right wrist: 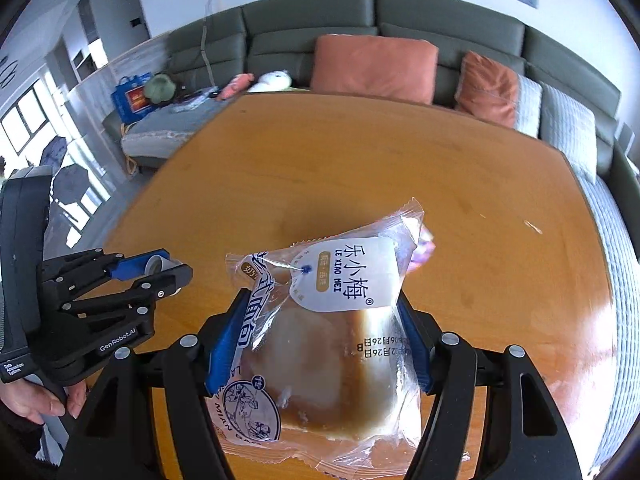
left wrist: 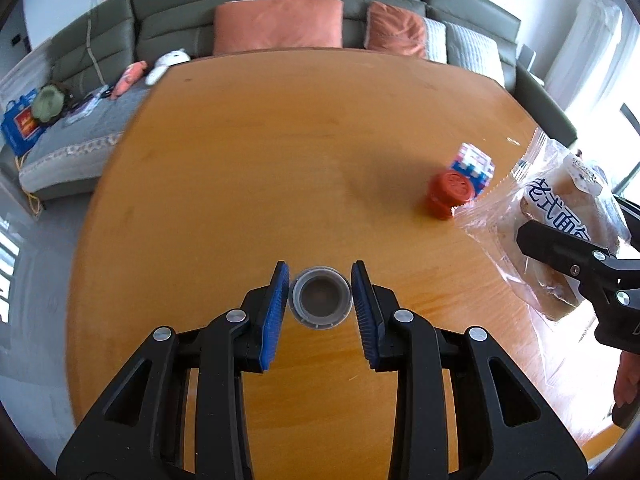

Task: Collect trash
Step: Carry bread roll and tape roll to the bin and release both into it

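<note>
My left gripper (left wrist: 320,274) is shut on a small clear plastic cup (left wrist: 320,298) with a dark bottom, its blue pads (left wrist: 276,304) pressing both sides, above the round orange wooden table (left wrist: 240,152). In the right wrist view that same left gripper (right wrist: 164,270) shows at the left with the cup (right wrist: 154,265) between its fingers. My right gripper (right wrist: 324,320) is shut on a clear bread bag (right wrist: 336,340) with blue Chinese lettering, held off the table. The bread bag (left wrist: 560,216) and a black right finger (left wrist: 560,252) appear at the right edge of the left wrist view.
A red bottle cap (left wrist: 450,194) and a blue-and-white carton (left wrist: 474,164) lie on the table's right side. Behind the table stands a grey-green sofa (left wrist: 280,8) with orange cushions (left wrist: 278,24), plush toys (left wrist: 168,62) and a blue bag (left wrist: 20,126). A hand (right wrist: 36,398) holds the left gripper.
</note>
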A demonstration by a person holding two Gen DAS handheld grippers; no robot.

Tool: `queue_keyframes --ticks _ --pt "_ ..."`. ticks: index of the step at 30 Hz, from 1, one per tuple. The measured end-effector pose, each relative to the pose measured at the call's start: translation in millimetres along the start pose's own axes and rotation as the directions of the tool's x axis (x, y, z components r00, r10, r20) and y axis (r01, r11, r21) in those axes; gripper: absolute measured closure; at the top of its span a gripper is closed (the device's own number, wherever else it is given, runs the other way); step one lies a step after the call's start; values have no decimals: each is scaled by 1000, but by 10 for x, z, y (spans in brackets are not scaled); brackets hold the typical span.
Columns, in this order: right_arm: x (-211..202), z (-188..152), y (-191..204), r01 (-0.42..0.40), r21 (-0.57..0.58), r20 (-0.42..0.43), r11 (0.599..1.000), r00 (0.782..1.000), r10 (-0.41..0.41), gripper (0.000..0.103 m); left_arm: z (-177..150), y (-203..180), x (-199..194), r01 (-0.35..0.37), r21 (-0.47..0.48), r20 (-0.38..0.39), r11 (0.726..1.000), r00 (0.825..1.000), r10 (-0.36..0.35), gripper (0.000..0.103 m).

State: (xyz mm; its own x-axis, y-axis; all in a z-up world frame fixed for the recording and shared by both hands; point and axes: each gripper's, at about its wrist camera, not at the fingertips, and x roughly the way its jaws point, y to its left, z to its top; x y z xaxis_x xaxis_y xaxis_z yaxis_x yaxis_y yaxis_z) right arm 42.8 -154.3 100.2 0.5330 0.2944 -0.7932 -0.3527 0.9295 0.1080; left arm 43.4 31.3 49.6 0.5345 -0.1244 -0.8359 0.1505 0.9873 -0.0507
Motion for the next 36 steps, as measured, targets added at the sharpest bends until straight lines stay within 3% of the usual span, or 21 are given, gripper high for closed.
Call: queue_keyframes --ticks 12,21,30,36 --pt "62 195 1145 -73 -126 10 989 997 75 34 -330 974 -424 -63 -112 28 992 997 67 71" --pt "197 307 2066 -145 -244 -17 959 989 145 34 -675 1770 -674 -121 -235 31 964 991 132 71" --pt "405 309 3142 -243 -362 -74 900 970 232 34 -1177 2602 -945 -192 -379 6 905 978 210 71" --pt "568 277 3874 -333 -415 -141 847 943 302 34 -1605 3154 -1134 -261 -481 -45 837 961 274 71"
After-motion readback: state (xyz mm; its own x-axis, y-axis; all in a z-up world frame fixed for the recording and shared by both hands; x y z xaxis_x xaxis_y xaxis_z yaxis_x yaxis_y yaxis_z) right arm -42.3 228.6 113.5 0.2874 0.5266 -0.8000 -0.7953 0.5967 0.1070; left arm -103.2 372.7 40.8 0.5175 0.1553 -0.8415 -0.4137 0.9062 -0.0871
